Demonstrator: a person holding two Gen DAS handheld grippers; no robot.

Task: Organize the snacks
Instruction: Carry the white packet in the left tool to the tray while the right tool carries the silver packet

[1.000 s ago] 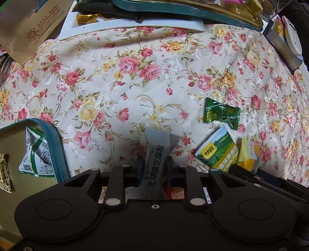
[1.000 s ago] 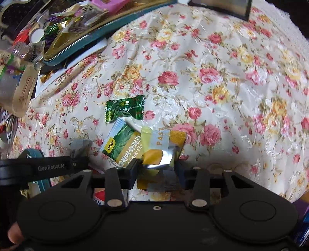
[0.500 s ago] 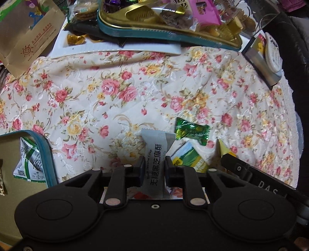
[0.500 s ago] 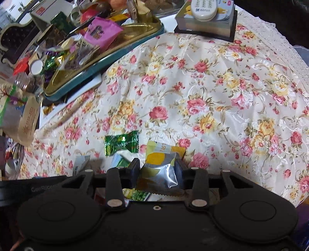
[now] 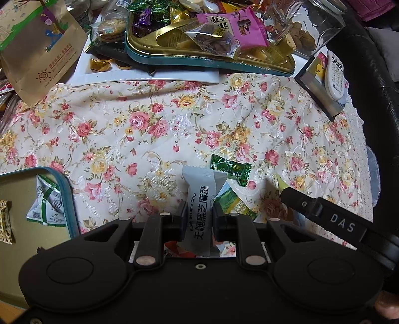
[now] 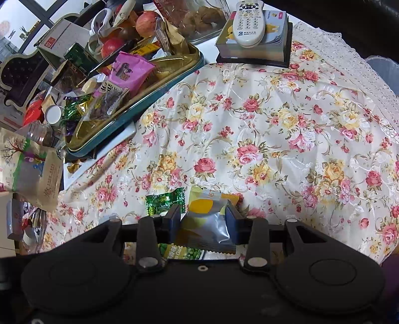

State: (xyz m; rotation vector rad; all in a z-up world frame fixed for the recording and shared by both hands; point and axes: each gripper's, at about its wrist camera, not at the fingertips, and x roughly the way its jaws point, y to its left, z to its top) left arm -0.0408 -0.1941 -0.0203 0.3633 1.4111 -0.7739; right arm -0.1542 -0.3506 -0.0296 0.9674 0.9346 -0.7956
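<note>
A grey black-sesame crisp packet (image 5: 199,211) is clamped upright between the jaws of the left gripper (image 5: 199,219), lifted clear of the floral tablecloth (image 5: 149,129), with the teal-rimmed tin (image 5: 67,197) off to the left already holding a green-and-white snack (image 5: 46,204). Over on the other side, a yellow-and-silver pastry packet (image 6: 204,219) is squeezed between the right gripper (image 6: 203,220) jaws. A green candy (image 6: 165,200) and a green garlic-flavour packet (image 6: 182,251) are left lying on the cloth right by it.

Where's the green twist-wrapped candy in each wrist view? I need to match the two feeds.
Left wrist: green candy lies on the cloth right of centre, just beyond the tool's tips.
Right wrist: green candy lies left of centre, beside the left finger.
Shared landmark: white remote.
</note>
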